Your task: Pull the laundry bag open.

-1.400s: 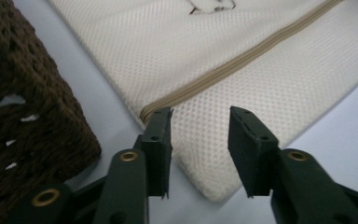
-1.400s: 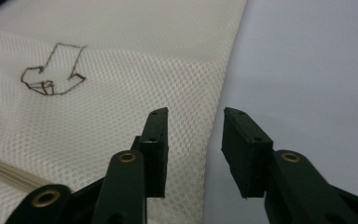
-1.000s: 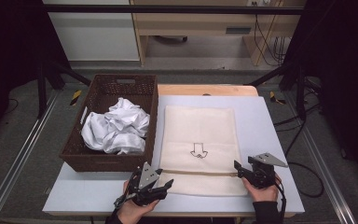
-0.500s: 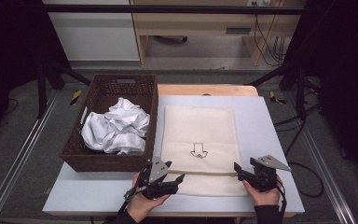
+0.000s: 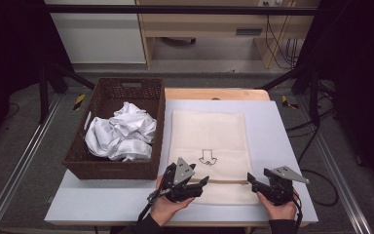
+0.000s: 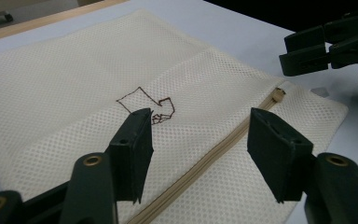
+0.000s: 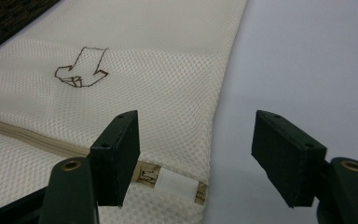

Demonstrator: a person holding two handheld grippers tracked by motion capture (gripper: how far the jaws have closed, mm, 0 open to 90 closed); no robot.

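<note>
The high view shows the mesh bag (image 5: 208, 151) lying lengthwise away from the person, a basket (image 5: 112, 168) beside it. In the left gripper view, the left gripper (image 6: 198, 144) gapes empty over the zipper (image 6: 223, 147), its jaws just narrowed. In the right gripper view, the right gripper (image 7: 196, 156), wide and empty, straddles the bag's edge by the white zipper pull (image 7: 177, 183).

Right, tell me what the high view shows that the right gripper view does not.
High view alone: the dark brown wicker basket holding crumpled white cloth, and both hand-held tools, left and right, open at the bag's near edge. Right gripper view alone: the white pull tab at the zip's end, close up. Both: the cream mesh zip bag with its drawn arrow on the pale blue table.
</note>
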